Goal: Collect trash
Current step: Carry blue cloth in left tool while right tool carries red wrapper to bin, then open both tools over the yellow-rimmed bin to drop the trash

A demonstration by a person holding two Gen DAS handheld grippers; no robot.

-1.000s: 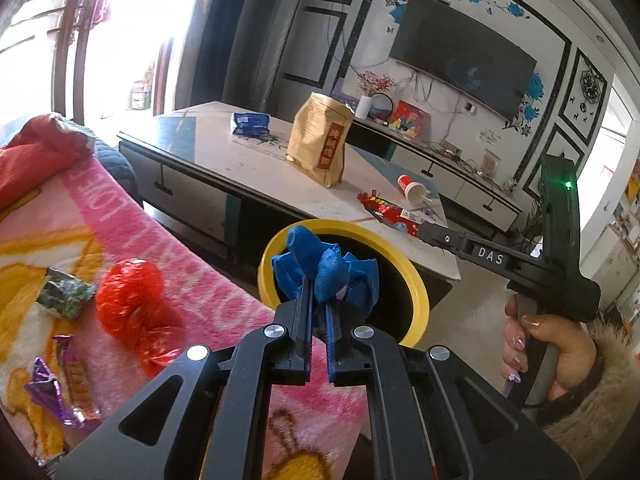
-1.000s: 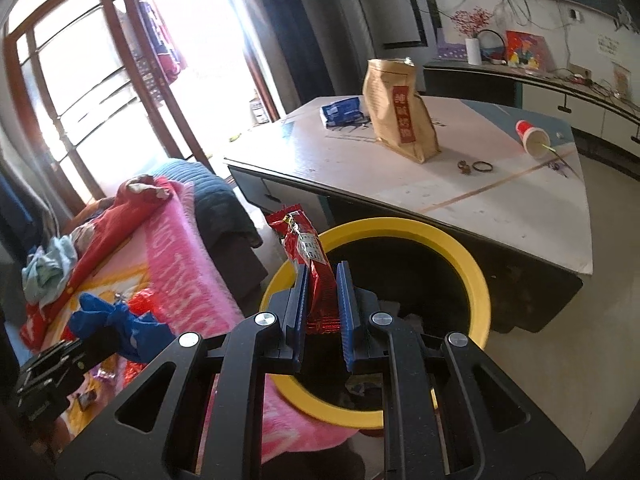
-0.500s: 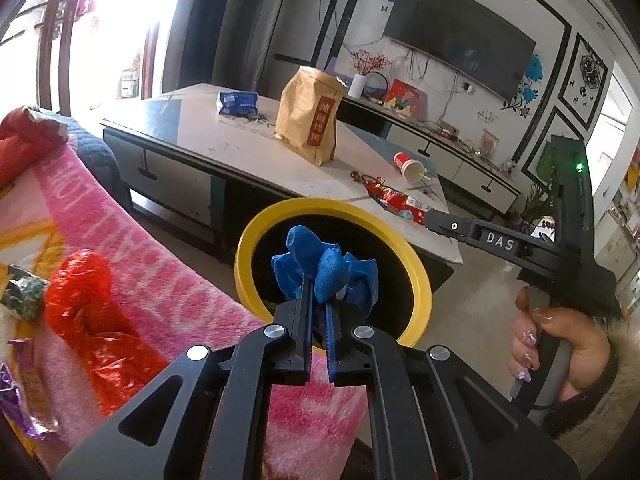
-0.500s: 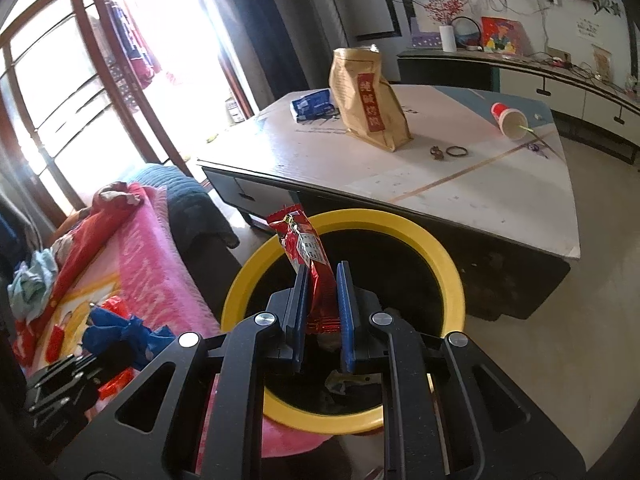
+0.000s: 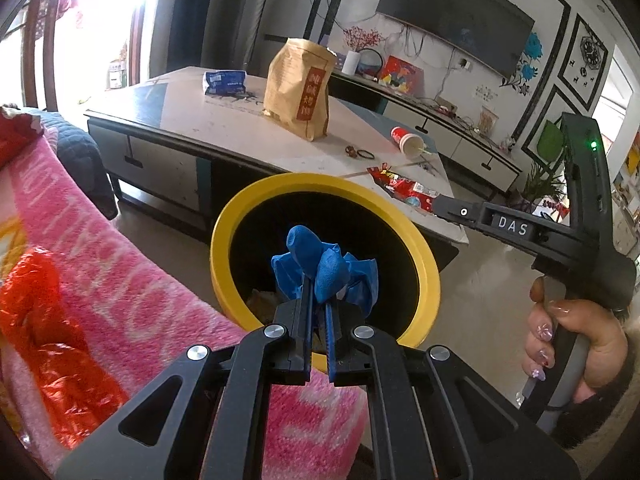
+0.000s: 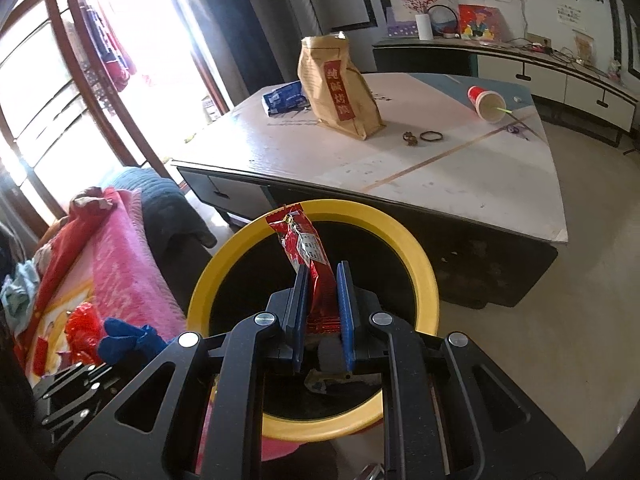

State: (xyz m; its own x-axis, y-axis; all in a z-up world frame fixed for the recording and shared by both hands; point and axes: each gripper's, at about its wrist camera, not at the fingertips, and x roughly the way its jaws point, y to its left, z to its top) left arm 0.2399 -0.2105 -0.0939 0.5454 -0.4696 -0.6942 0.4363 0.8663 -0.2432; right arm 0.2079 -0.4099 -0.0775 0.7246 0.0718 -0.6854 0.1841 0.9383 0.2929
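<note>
The left hand-held gripper (image 5: 318,312) is clenched on a crumpled blue wrapper (image 5: 324,270), held over the mouth of the yellow-rimmed bin (image 5: 424,264). The right hand-held gripper (image 6: 322,300) pinches the lower end of a red snack packet (image 6: 310,256), its long axis running forward along the fingers, free end tilted left above the bin's far rim. A brown paper bag (image 6: 340,88) stands upright on the bench (image 6: 460,184) beyond.
</note>
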